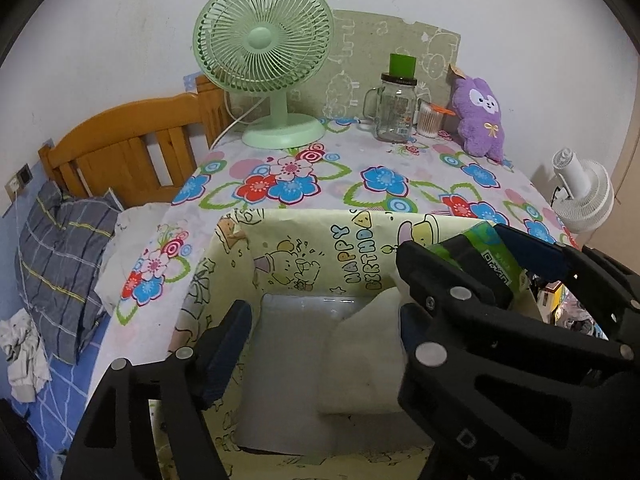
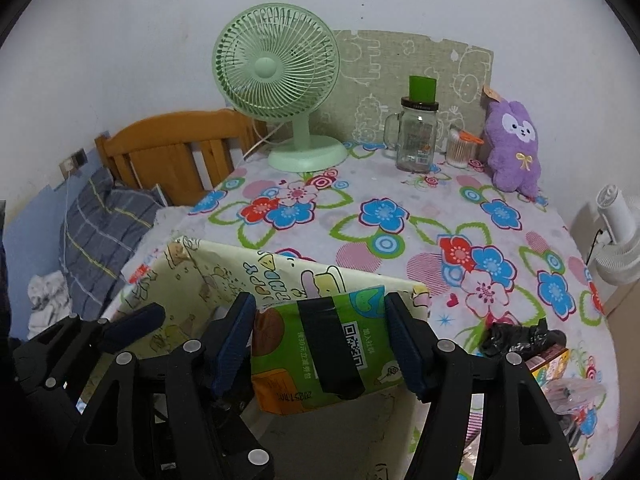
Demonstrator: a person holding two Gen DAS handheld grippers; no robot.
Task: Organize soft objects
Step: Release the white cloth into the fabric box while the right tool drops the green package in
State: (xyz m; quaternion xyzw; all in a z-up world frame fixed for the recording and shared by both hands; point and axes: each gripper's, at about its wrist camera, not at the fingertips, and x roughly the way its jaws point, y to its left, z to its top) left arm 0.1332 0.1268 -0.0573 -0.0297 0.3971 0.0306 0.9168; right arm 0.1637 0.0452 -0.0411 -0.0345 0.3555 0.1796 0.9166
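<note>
A yellow cartoon "Happy Birthday" box [image 1: 304, 240] stands open at the table's near edge. A white soft pad [image 1: 364, 348] lies inside it. My right gripper [image 2: 322, 344] is shut on a green tissue pack [image 2: 320, 356] and holds it over the box's right rim [image 2: 416, 292]; the pack also shows in the left wrist view [image 1: 490, 248]. My left gripper [image 1: 316, 344] is open and empty over the box's inside, left of the right gripper. A purple plush rabbit [image 2: 514, 144] sits upright at the back right of the table.
A green desk fan [image 2: 280, 76], a glass mug jar [image 2: 416, 140] with a green cap and a cotton swab jar [image 2: 458, 148] stand at the back. Black bag and packets [image 2: 520, 338] lie at right. A white fan [image 2: 618, 240] is beyond the table's right edge, a bed [image 1: 60, 248] at left.
</note>
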